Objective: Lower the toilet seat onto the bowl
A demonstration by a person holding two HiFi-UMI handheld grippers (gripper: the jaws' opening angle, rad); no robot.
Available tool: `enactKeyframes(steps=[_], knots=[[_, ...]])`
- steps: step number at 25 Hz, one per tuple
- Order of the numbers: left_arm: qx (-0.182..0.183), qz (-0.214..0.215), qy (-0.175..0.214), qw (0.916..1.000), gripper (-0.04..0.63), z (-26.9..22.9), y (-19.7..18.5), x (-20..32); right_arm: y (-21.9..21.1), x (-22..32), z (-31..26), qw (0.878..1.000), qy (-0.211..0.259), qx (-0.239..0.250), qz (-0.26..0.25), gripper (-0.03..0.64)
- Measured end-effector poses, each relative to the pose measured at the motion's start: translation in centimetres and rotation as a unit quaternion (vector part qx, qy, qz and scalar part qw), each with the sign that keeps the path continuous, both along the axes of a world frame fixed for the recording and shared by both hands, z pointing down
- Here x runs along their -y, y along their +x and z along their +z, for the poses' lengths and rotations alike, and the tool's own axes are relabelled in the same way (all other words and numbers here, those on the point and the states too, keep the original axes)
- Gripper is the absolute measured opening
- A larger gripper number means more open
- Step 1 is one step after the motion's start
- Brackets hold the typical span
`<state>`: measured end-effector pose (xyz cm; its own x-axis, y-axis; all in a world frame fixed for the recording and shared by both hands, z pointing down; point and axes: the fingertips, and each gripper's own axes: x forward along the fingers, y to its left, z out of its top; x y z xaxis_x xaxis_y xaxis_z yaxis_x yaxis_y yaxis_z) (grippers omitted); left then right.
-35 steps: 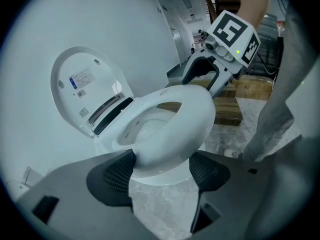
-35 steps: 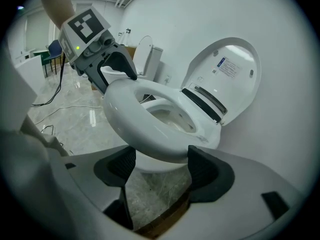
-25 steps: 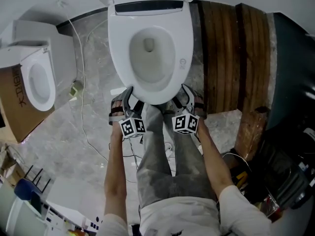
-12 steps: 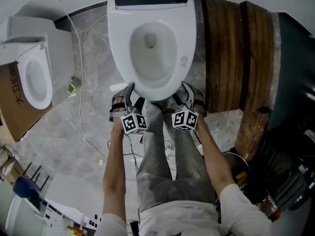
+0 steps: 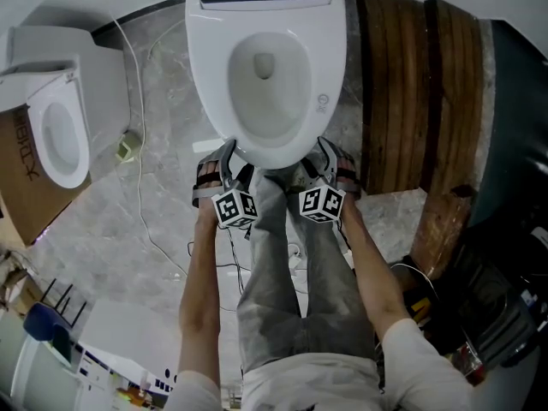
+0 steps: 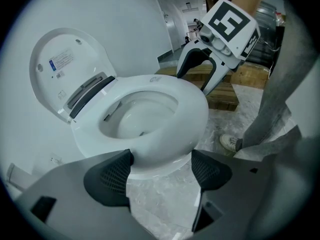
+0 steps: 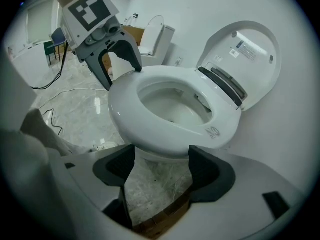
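head view: toilet seat [image 5: 329,58] front between left gripper [image 5: 228,156], right gripper [image 5: 324,151].

**Clutter Round the Floor**

A second toilet [image 5: 84,131] stands at the left, a cardboard box [image 5: 21,195] just beside it. A thin white cable [image 5: 139,191] trails across the grey marble floor [image 5: 103,247]. Dark wooden planks [image 5: 402,101] lie at the right.

Grey marble floor [image 5: 94,221], white wall [image 6: 125,14], wooden pallet [image 5: 402,92] alongside.
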<state>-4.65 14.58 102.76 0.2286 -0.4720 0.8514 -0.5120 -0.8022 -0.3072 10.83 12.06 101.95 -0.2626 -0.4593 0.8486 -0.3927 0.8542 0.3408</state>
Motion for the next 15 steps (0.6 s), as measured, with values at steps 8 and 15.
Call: enactKeyframes(steps=[8,15], knots=[[-0.007,-0.004,-0.03,0.9995,0.387,1.3,0.0,-0.1,-0.1,0.0,1.4,1.0,-0.027,0.002,0.001,0.333],[-0.016,-0.018,-0.043,0.9988,0.368,1.1,0.0,-0.4,-0.1,0.0,1.3,0.999,-0.043,0.016,0.013,0.327]])
